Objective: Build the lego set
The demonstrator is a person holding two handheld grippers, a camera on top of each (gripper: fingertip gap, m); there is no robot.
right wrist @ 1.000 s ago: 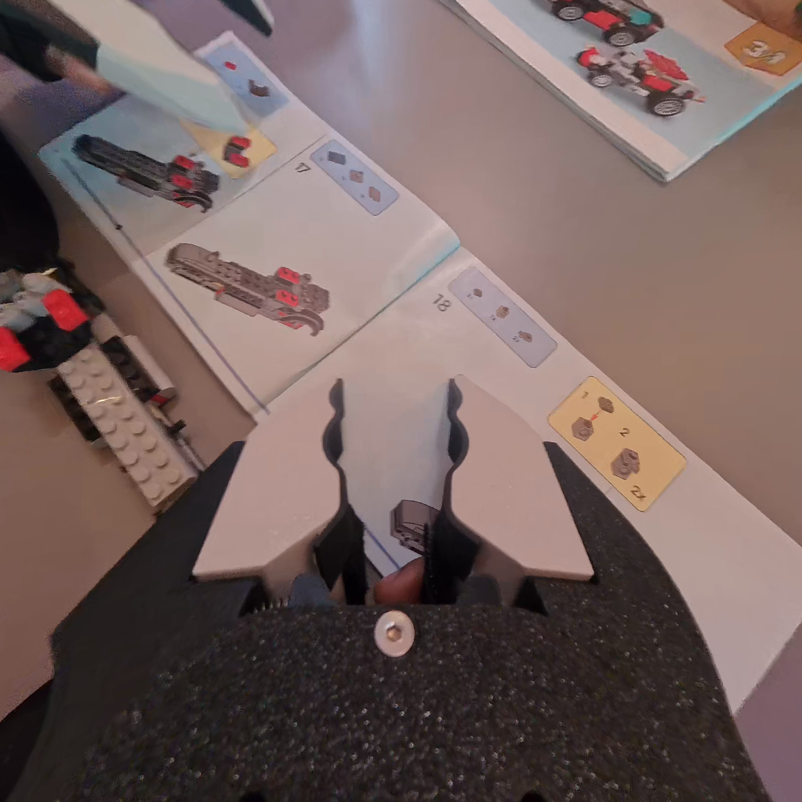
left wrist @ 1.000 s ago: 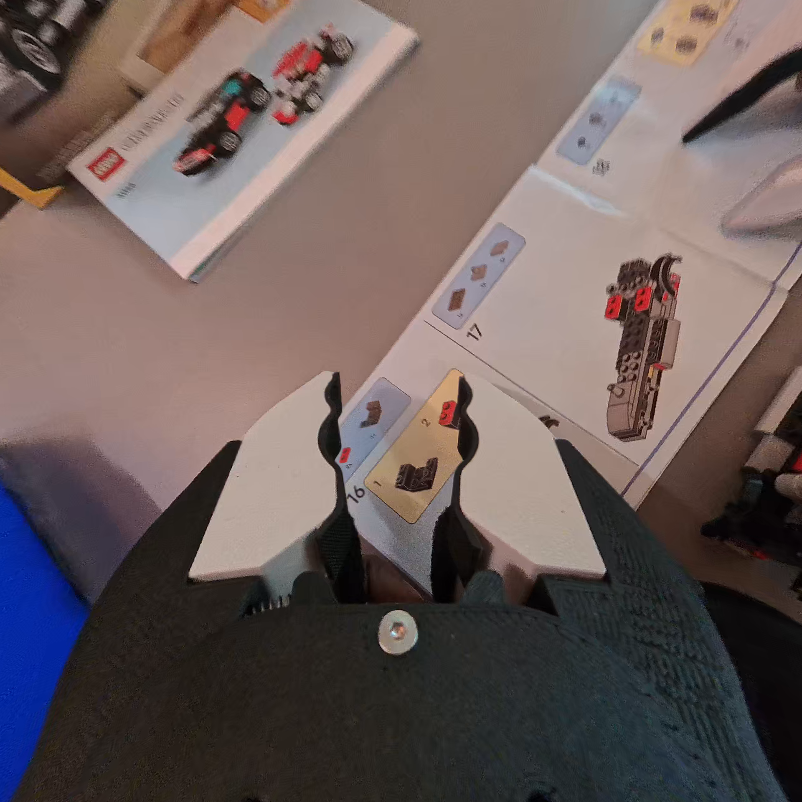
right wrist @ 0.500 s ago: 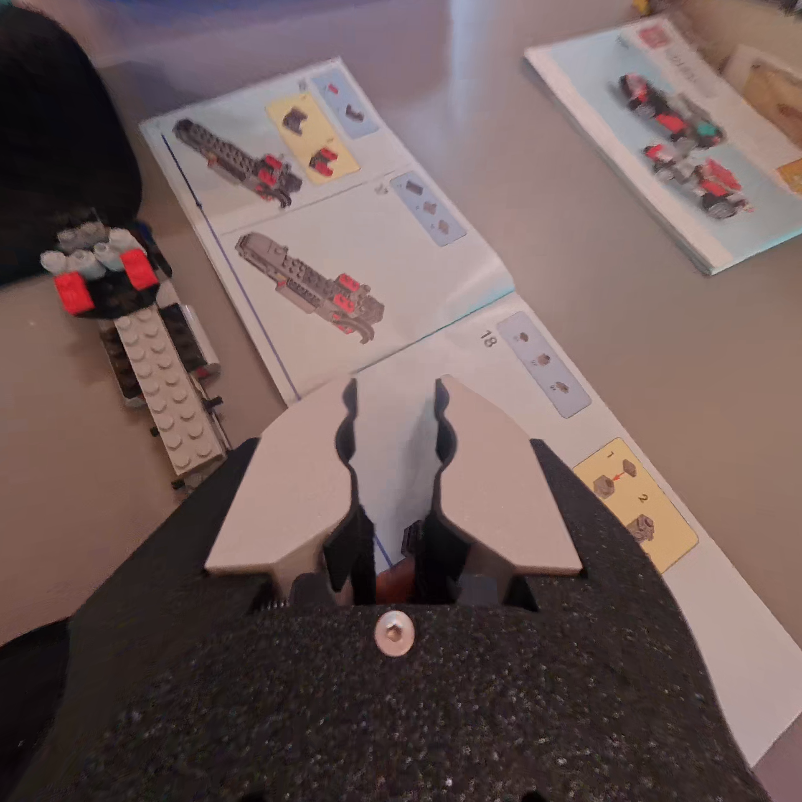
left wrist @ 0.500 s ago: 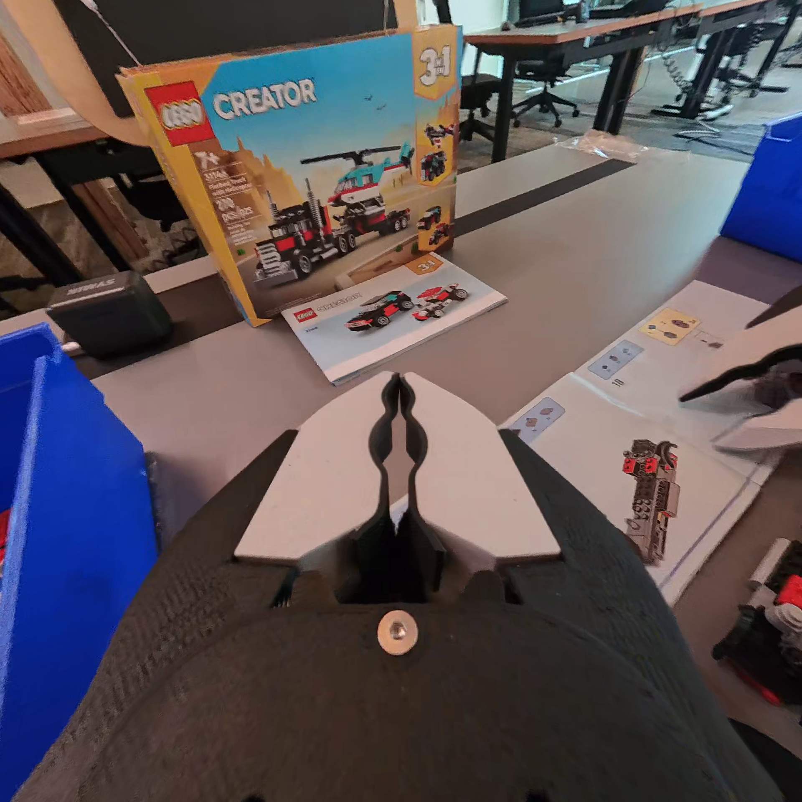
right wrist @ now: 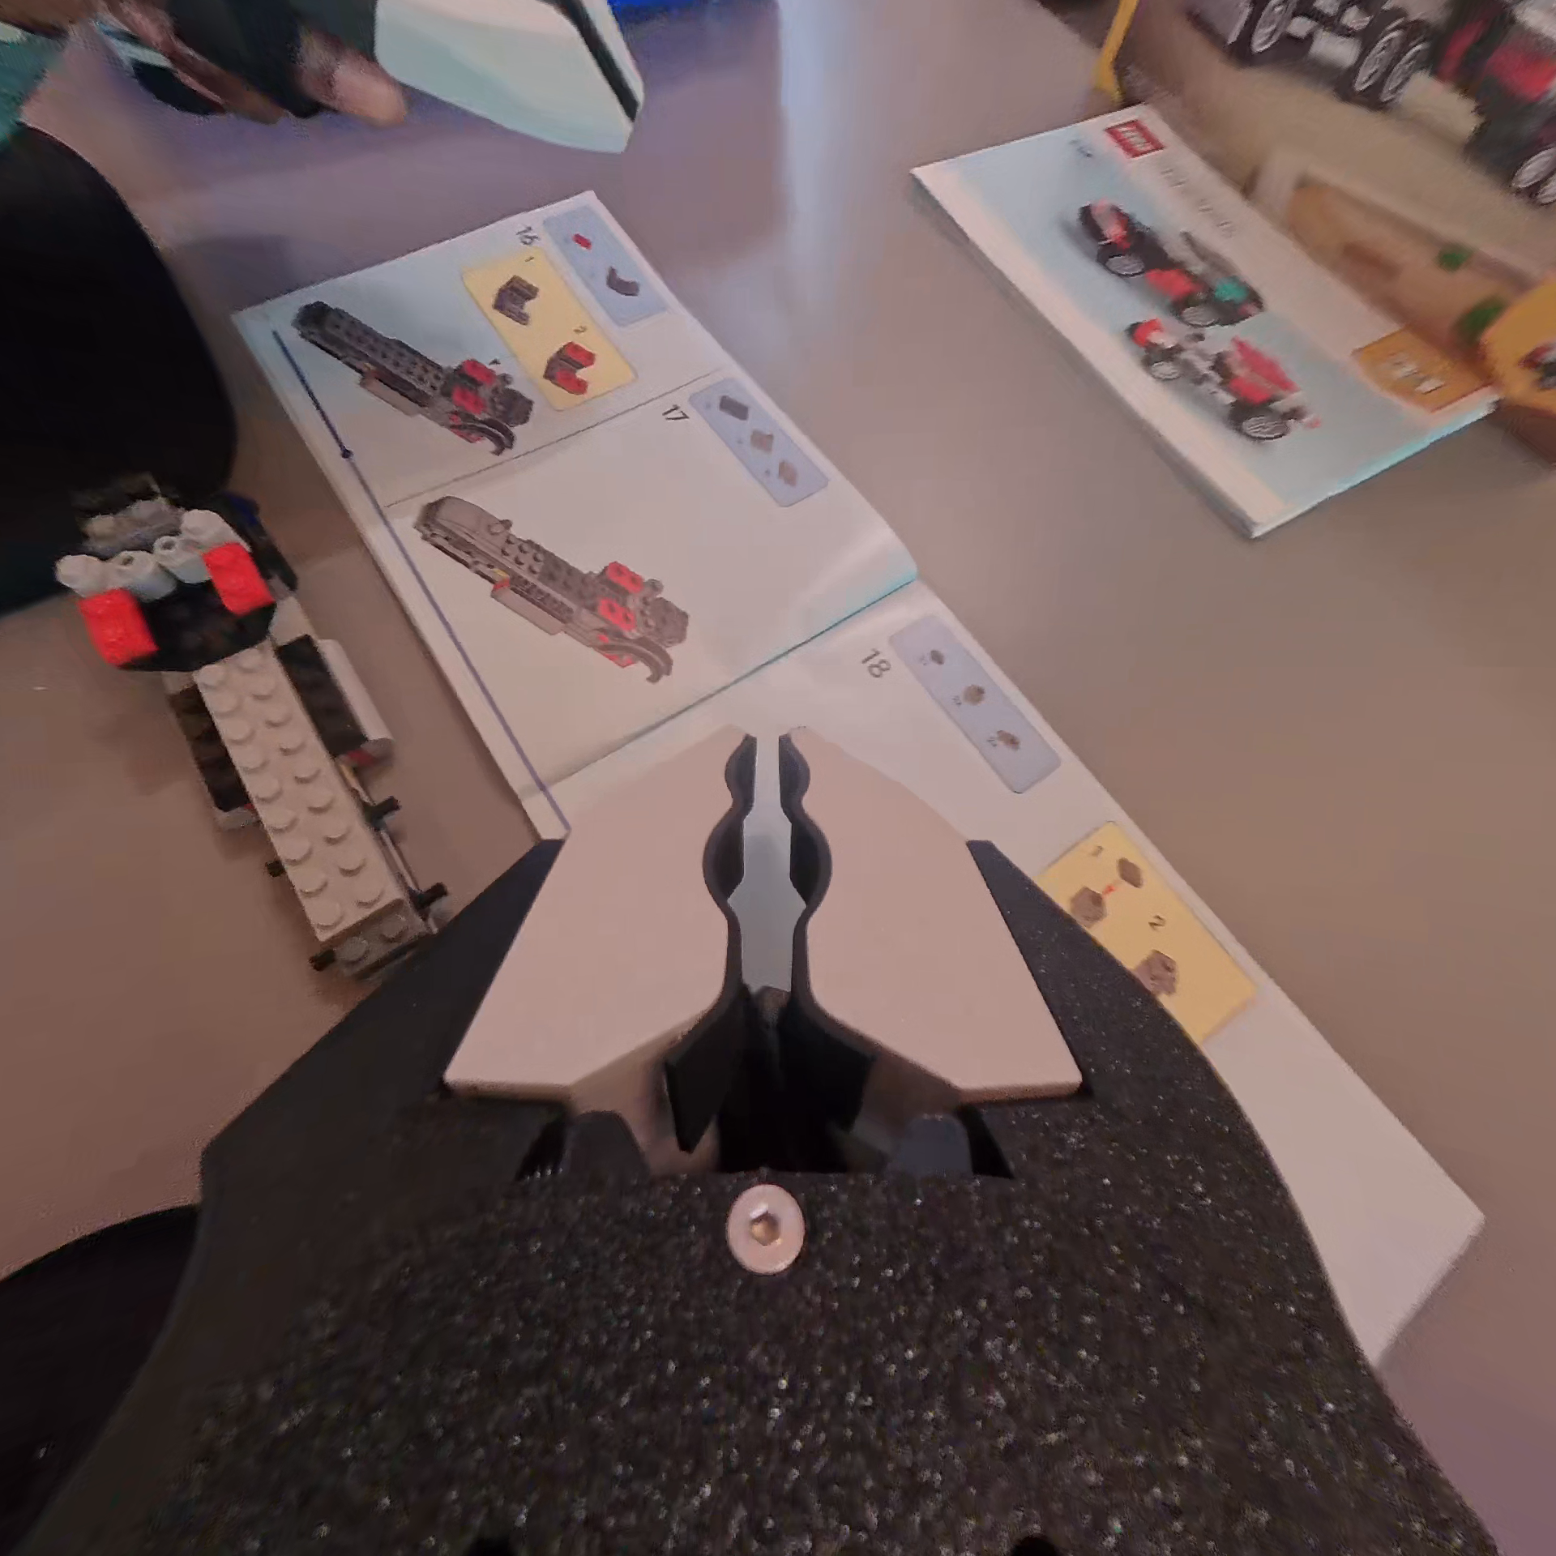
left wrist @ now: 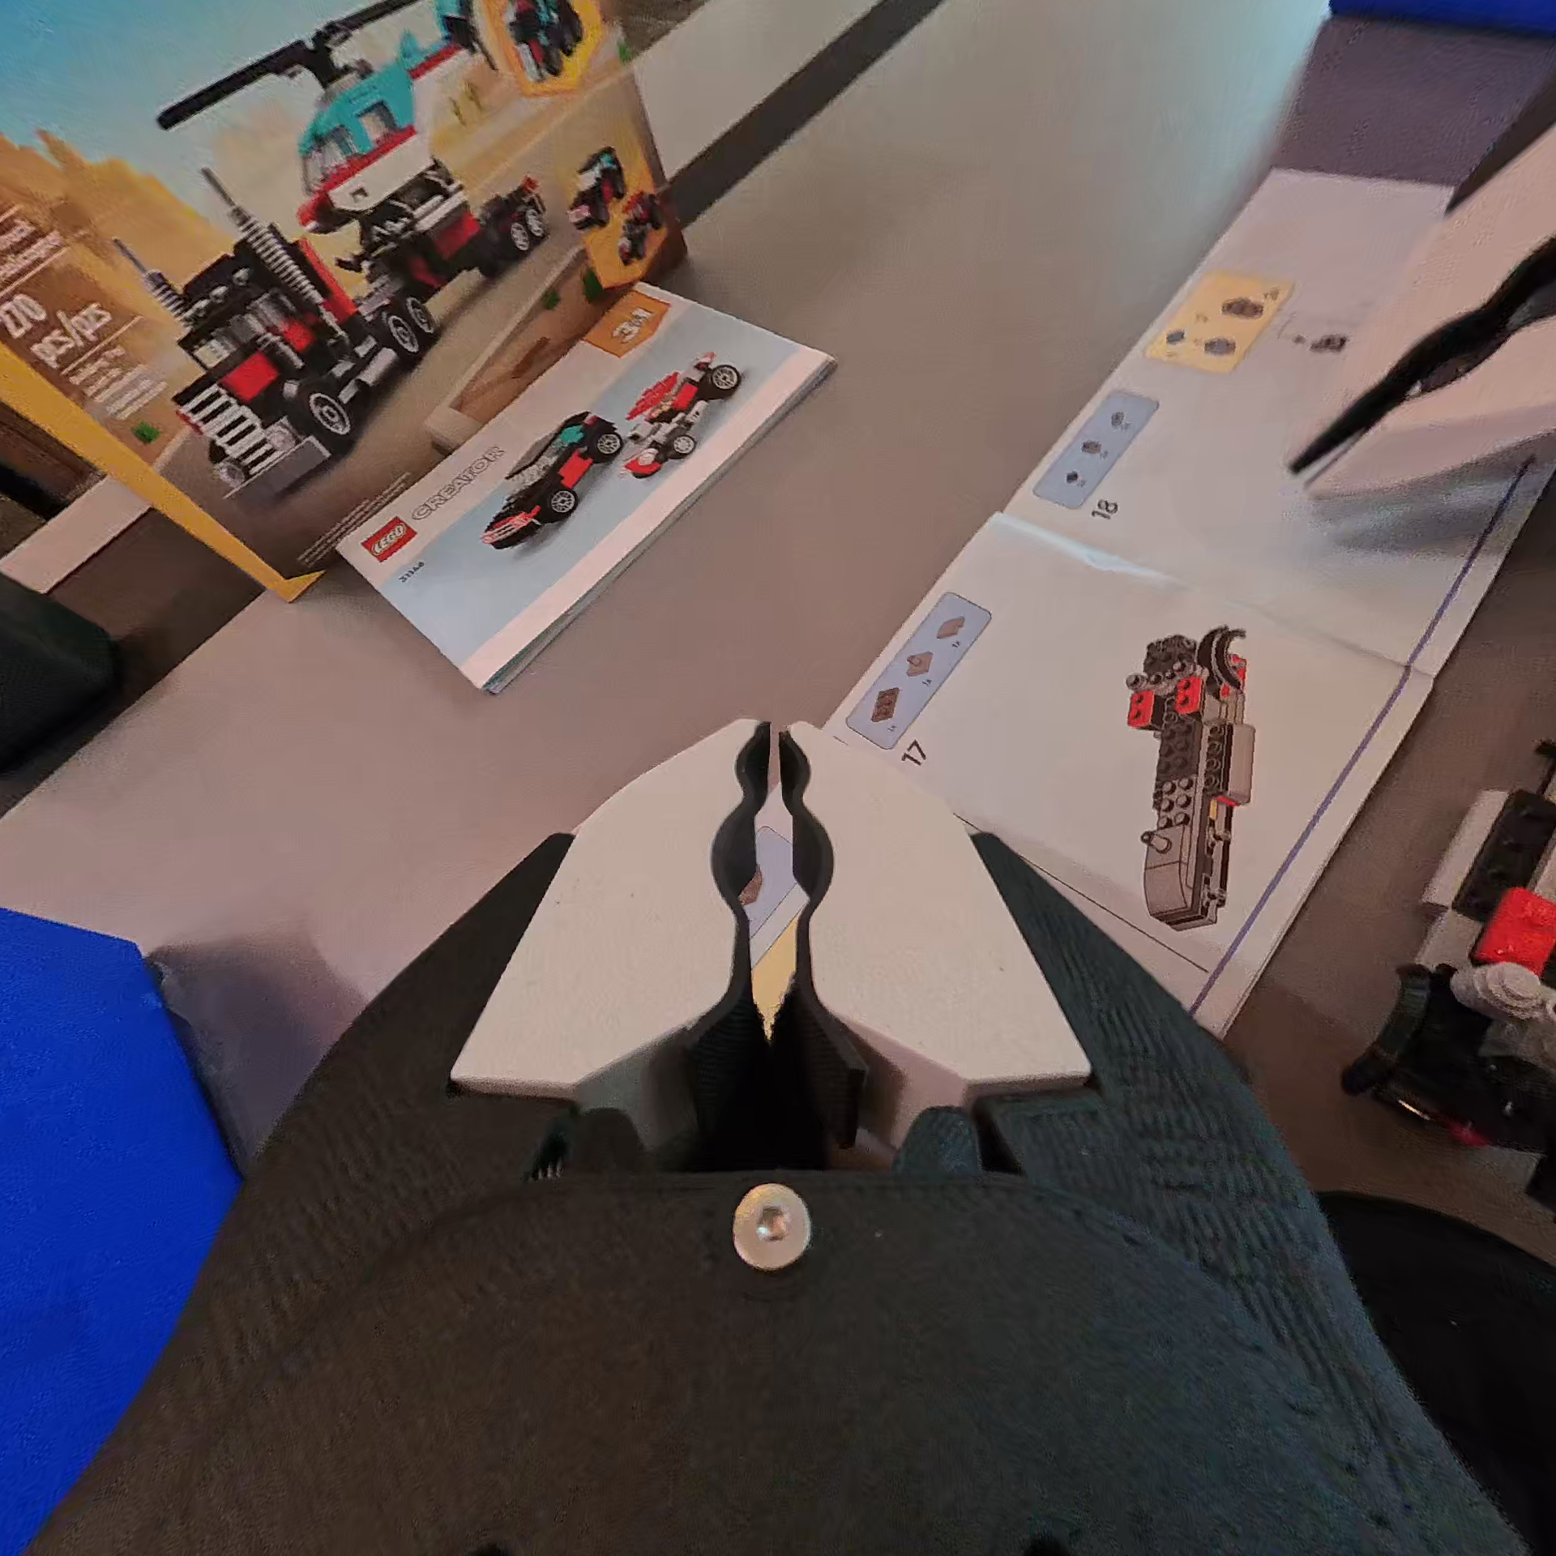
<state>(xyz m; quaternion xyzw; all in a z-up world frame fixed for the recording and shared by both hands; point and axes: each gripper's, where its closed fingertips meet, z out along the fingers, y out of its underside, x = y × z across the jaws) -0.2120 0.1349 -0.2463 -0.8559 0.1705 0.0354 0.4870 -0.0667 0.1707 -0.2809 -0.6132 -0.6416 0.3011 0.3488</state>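
**Two grippers hovering over an open instruction booklet as a half-built truck sits beside it**

The left gripper [left wrist: 776,734] is hanging above the near corner of the open instruction booklet [left wrist: 1052,783], its two pale fingers [left wrist: 640,909] drawn nearly together with only a thin slit showing at the tips and nothing held between them. The right gripper [right wrist: 766,739] is poised over the same booklet [right wrist: 758,539] farther along, its tips likewise almost meeting; something small and dark is sitting deep in the throat of its jaws, but it is not clear what it is or whether it is being gripped.

The partly built lego model [right wrist: 253,716], a long grey studded plate on a black base with red bricks and pale grey cylinders at one end, is lying on the grey table [right wrist: 1179,758] just left of the booklet in the right wrist view; in the left wrist view it [left wrist: 1499,968] is showing at the right edge, near the booklet's corner.

Farther off, a second, closed booklet [left wrist: 589,480] is lying flat in front of the upright lego box [left wrist: 295,253], its edge touching the box. A blue bin [left wrist: 76,1179] is standing at the near left of the left gripper.
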